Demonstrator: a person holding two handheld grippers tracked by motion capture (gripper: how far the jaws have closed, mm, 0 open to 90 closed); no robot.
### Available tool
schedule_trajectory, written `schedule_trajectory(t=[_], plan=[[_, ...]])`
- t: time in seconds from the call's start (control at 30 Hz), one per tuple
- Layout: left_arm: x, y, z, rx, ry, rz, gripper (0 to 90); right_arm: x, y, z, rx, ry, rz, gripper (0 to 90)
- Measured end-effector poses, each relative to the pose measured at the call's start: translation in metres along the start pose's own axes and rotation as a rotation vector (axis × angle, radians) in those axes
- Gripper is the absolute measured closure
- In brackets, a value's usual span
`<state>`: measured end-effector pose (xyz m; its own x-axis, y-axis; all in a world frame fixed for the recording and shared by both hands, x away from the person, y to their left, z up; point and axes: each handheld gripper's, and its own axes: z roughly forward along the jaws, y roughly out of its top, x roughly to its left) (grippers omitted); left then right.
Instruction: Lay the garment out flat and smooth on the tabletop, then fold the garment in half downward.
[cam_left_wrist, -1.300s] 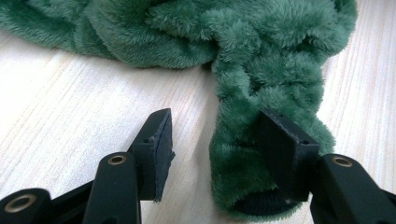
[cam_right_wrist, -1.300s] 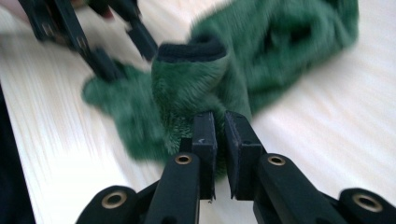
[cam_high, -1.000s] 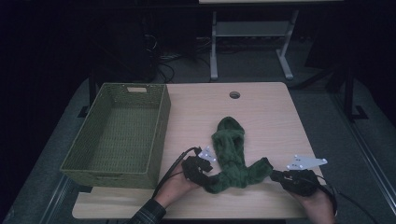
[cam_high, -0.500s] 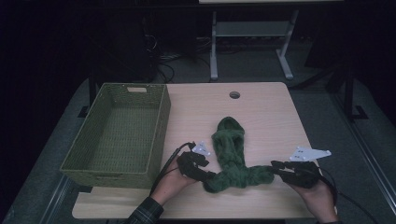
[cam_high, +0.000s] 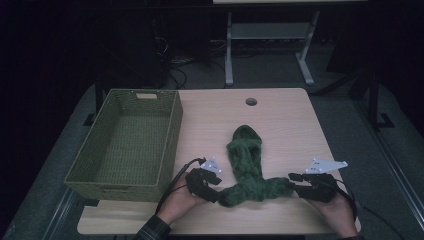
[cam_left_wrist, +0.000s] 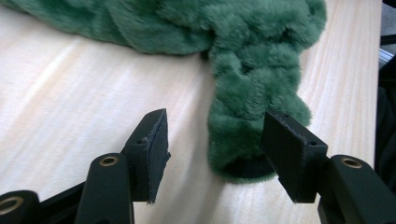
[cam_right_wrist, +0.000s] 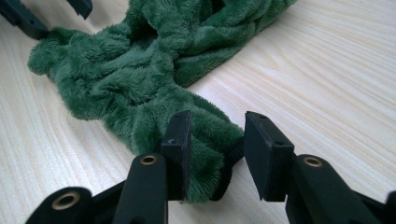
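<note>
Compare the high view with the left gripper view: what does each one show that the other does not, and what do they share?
High view alone: the woven green basket at the table's left, the right hand-held gripper at the other end of the garment, the round hole in the tabletop, and the dark floor beyond.

Left gripper view alone: the left hand-held gripper close up, its jaws apart, with a dark opening at the garment's end beside one pad.

Both: the fuzzy green garment lying on the wooden table.
</note>
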<state>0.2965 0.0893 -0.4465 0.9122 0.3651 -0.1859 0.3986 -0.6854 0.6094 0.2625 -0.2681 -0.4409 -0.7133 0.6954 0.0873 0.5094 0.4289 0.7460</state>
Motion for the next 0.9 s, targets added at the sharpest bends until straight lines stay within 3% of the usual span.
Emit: schedule_trajectory(t=[0.2,0.33,0.4,0.9], plan=[[0.0,-0.001,0.006,0.038,-0.026,0.012,55.5,-0.001,-0.002,-0.003,-0.009,-0.013,0.007,58.9],[0.0,-0.001,0.006,0.055,-0.029,0.026,76.0,-0.002,-0.003,-0.004,-0.01,-0.015,0.009,58.7],[0.001,0.0,0.004,0.048,-0.035,0.018,82.0,-0.002,-0.003,-0.003,-0.014,-0.012,0.008,58.7],[0.001,0.016,-0.021,-0.086,-0.053,0.012,85.9,0.001,-0.005,-0.005,-0.006,-0.013,-0.007,58.4]])
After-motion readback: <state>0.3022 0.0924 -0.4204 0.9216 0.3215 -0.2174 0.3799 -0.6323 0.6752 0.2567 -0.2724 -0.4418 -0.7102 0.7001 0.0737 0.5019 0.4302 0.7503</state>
